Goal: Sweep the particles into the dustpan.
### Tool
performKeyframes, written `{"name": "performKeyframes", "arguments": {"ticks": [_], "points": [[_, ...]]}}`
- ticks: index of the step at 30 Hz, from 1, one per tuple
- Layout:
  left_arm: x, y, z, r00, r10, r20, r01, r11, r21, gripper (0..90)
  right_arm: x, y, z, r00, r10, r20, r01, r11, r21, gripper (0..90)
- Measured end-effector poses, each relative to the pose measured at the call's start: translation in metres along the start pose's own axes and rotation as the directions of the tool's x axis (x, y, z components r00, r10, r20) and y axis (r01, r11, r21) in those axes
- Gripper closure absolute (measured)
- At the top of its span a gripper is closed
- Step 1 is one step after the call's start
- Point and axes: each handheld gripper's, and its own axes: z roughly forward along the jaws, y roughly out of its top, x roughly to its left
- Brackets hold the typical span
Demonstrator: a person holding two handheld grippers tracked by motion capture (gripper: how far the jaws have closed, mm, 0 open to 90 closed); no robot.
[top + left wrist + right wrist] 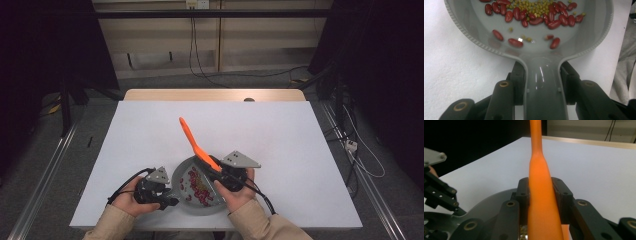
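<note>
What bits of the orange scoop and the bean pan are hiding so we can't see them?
- Orange utensil: its working end, right gripper view, cut off by the bottom edge and covered by the jaws.
- Same utensil, high view: lower end hidden behind the right gripper.
- Grey pan: far rim, left gripper view, cut off at the top edge.
- Small green beans: blurred.

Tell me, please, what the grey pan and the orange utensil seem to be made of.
Grey pan: probably moulded plastic, glossy; highlights on the handle, ribbed rim. Orange utensil: likely plastic or silicone, smooth and matte; even colour, no sharp glints.
</note>
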Motion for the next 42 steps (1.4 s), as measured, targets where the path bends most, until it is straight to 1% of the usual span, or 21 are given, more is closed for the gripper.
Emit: {"name": "performKeyframes", "arguments": {"ticks": [2, 4, 7, 10, 13, 15, 18, 21, 22, 26, 27, 29, 30, 31, 33, 35, 36, 38, 39, 41, 42], "points": [[0.0, 0.0, 0.0, 1.0, 0.0, 0.0, 0.0, 1.0, -0.001, 63.2, -0.007, 0.003, -0.003, 0.9999, 0.008, 0.006, -0.008, 0.9999, -0.01, 70.8], [0.0, 0.0, 0.0, 1.0, -0.003, 0.0, 0.003, 1.0, -0.002, 63.2, -0.015, 0.005, -0.006, 0.9999, -0.002, 0.012, 0.002, 0.9999, -0.011, 70.8], [0.0, 0.0, 0.0, 1.0, -0.009, 0.001, 0.009, 0.9999, -0.009, 63.2, -0.025, 0.004, -0.009, 0.9995, -0.002, 0.031, 0.003, 0.9999, -0.014, 70.9], [0.001, 0.0, 0.0, 1.0, -0.008, 0.002, 0.008, 1.0, -0.005, 63.2, -0.036, 0.003, -0.011, 0.9988, 0.013, 0.048, -0.012, 0.9997, -0.019, 70.8], [0.001, 0.0, 0.0, 1.0, -0.009, -0.003, 0.009, 0.9999, -0.01, 63.1, -0.042, 0.001, -0.012, 0.9981, 0.007, 0.061, -0.006, 0.9999, -0.008, 70.9], [0.001, 0.0, 0.0, 1.0, 0.003, -0.008, -0.003, 1.0, -0.001, 63.0, -0.045, -0.002, -0.012, 0.9978, 0.01, 0.066, -0.01, 0.9999, -0.001, 70.9], [0.002, 0.0, 0.002, 0.9996, -0.013, -0.025, 0.013, 0.9998, -0.013, 62.1, -0.051, -0.006, -0.014, 0.9971, 0.0, 0.076, -0.001, 0.9999, 0.017, 70.8], [0.001, 0.001, 0.003, 0.9994, -0.005, -0.033, 0.005, 0.9999, -0.009, 62.5, -0.054, -0.007, -0.015, 0.9966, 0.006, 0.082, -0.008, 0.9997, 0.021, 70.9], [0.001, 0.002, 0.003, 0.9993, -0.002, -0.036, 0.001, 0.9999, -0.011, 62.7, -0.055, -0.007, -0.016, 0.9964, -0.004, 0.085, 0.002, 0.9997, 0.025, 70.9], [-0.001, 0.002, 0.004, 0.9981, 0.02, -0.059, -0.021, 0.9995, -0.024, 63.7, -0.058, -0.007, -0.019, 0.9957, -0.011, 0.092, 0.008, 0.9996, 0.028, 70.9], [0.0, 0.002, 0.004, 0.9974, 0.035, -0.062, -0.036, 0.999, -0.024, 63.8, -0.059, -0.007, -0.02, 0.9958, -0.005, 0.092, 0.003, 0.9997, 0.025, 70.9], [-0.001, 0.001, 0.006, 0.9974, 0.02, -0.069, -0.023, 0.9986, -0.048, 63.9, -0.061, -0.007, -0.022, 0.9955, -0.005, 0.095, 0.002, 0.9997, 0.024, 70.9], [0.0, 0.001, 0.007, 0.9964, 0.033, -0.078, -0.037, 0.9982, -0.048, 63.9, -0.063, -0.007, -0.023, 0.9956, -0.008, 0.094, 0.006, 0.9996, 0.026, 70.9], [0.0, 0.0, 0.008, 0.9957, 0.033, -0.086, -0.038, 0.9972, -0.065, 63.9, -0.063, -0.007, -0.024, 0.9954, -0.001, 0.095, -0.001, 0.9997, 0.024, 70.9], [0.001, -0.001, 0.008, 0.9957, 0.03, -0.088, -0.036, 0.9965, -0.075, 63.9, -0.066, -0.007, -0.026, 0.995, -0.004, 0.1, 0.002, 0.9997, 0.023, 70.9], [0.001, -0.001, 0.007, 0.993, 0.024, -0.116, -0.033, 0.9965, -0.077, 63.9, -0.068, -0.007, -0.028, 0.9947, -0.004, 0.102, 0.002, 0.9998, 0.02, 70.9], [0.002, -0.001, 0.007, 0.9941, 0.026, -0.105, -0.035, 0.9958, -0.085, 63.9, -0.069, -0.007, -0.029, 0.9944, 0.0, 0.106, -0.002, 0.9998, 0.02, 70.9], [0.002, -0.001, 0.006, 0.9935, 0.01, -0.113, -0.022, 0.9939, -0.108, 63.9, -0.071, -0.007, -0.031, 0.9941, 0.003, 0.108, -0.005, 0.9998, 0.018, 70.9], [0.003, -0.001, 0.005, 0.9929, 0.012, -0.119, -0.025, 0.9935, -0.111, 63.9, -0.072, -0.007, -0.031, 0.9939, 0.001, 0.11, -0.003, 0.9998, 0.019, 70.9], [0.003, -0.001, 0.003, 0.9903, -0.008, -0.139, -0.01, 0.9918, -0.127, 63.9, -0.073, -0.007, -0.033, 0.994, 0.0, 0.11, -0.001, 0.9999, 0.017, 70.9], [0.004, -0.001, 0.003, 0.9913, -0.012, -0.131, -0.006, 0.9903, -0.139, 63.9, -0.074, -0.007, -0.033, 0.9937, -0.001, 0.112, -0.001, 0.9998, 0.018, 70.9]]}}
